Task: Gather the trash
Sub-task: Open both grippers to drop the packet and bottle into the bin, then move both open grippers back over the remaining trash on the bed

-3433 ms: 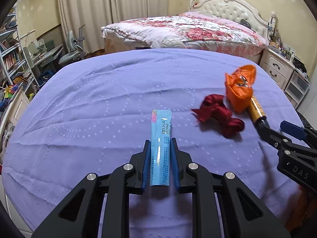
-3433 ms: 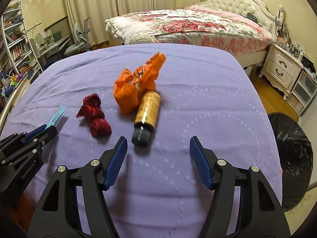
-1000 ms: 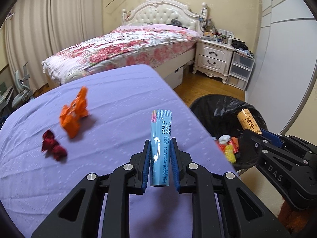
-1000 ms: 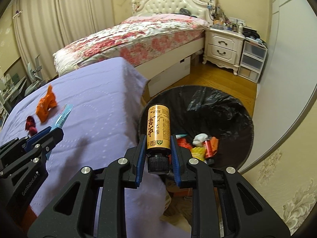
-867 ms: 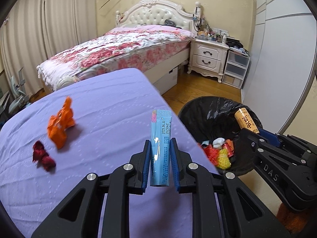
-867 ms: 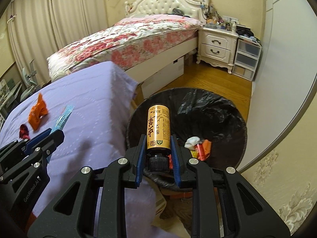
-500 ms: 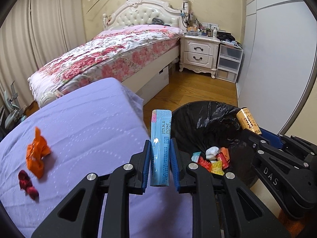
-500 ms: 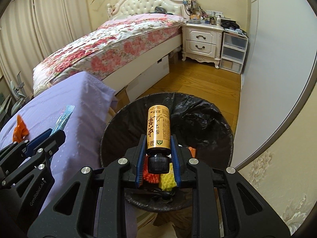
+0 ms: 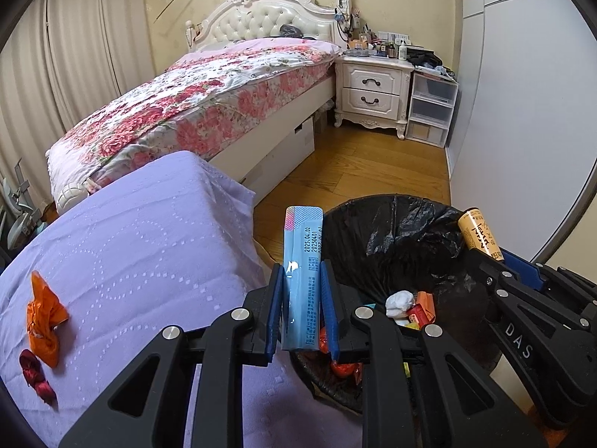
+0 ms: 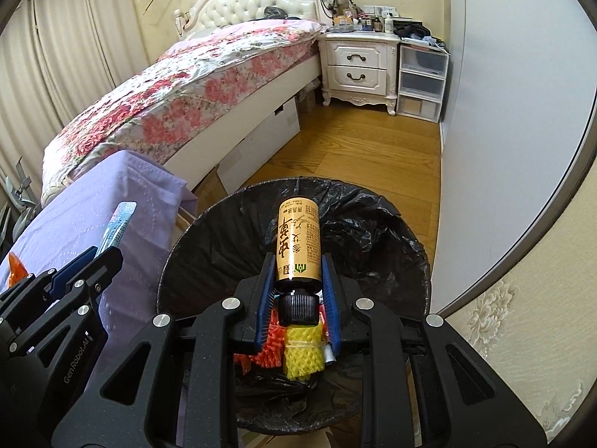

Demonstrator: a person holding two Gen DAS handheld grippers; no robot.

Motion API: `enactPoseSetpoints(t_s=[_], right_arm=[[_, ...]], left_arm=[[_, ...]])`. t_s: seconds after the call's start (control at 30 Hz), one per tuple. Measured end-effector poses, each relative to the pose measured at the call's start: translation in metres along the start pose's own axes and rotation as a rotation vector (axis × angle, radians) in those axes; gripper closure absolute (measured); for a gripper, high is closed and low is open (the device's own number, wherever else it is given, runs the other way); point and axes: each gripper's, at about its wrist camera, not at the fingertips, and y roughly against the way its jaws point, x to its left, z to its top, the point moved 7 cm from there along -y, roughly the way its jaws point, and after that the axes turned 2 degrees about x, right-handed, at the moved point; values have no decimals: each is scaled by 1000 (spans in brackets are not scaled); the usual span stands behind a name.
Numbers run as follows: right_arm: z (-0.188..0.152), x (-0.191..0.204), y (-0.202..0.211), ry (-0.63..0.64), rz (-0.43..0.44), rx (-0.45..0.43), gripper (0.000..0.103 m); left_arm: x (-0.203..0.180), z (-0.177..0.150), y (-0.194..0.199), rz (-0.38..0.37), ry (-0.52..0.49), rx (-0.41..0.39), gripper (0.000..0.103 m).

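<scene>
My left gripper [image 9: 301, 280] is shut on a light blue stick sachet [image 9: 301, 257], held upright over the near rim of a bin lined with a black bag [image 9: 377, 220]. Over the bin's mouth [image 10: 238, 231] my right gripper [image 10: 297, 280] is shut on a gold bottle [image 10: 297, 242] with a black cap, cap toward me. Each view shows the other gripper at its edge: the bottle [image 9: 480, 234] at the right, the sachet [image 10: 116, 229] at the left. An orange wrapper [image 9: 43, 310] and a dark red wrapper [image 9: 34, 373] lie on the purple cloth [image 9: 141, 239].
The bin holds several scraps, among them a yellow piece [image 10: 302, 347] and a white wad [image 9: 400, 303]. Behind it run a wooden floor [image 10: 354, 153], a floral bed [image 9: 209, 97], a white nightstand [image 9: 373, 91] and plastic drawers [image 9: 432, 108]. A pale wall panel [image 10: 500, 93] stands at the right.
Both grippers have swung right, off the purple cloth and toward the bin. The bottle now hangs over the bin's opening and the sachet over its near rim. Both grips are unchanged.
</scene>
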Motion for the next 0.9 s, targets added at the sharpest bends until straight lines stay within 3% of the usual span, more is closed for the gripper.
enactPoseSetpoints(t_s=[0.1,0.17,0.27,0.43,0.67,0.9], right_arm=[[1,-2,-1,-6,-13,-10,71],[0,-3,0,-7,-18,-14,63],[0,-3,1,-7,-30,-22,61],[1,-5,5,-7,-47,-35,44],[-4,-5,9,1,-60,-35,33],[-16,3,16,15,-42,-22,32]], left_arm=[[-1,0,-4,2,-4,10,70],[-1,0,-5,7,0,8,53],[0,1,-3,6,4,1,46],[3,1,0,15,7,-13,32],[16,-3,8,38,30,-13,29],[37,-22,20,69,62,3,28]])
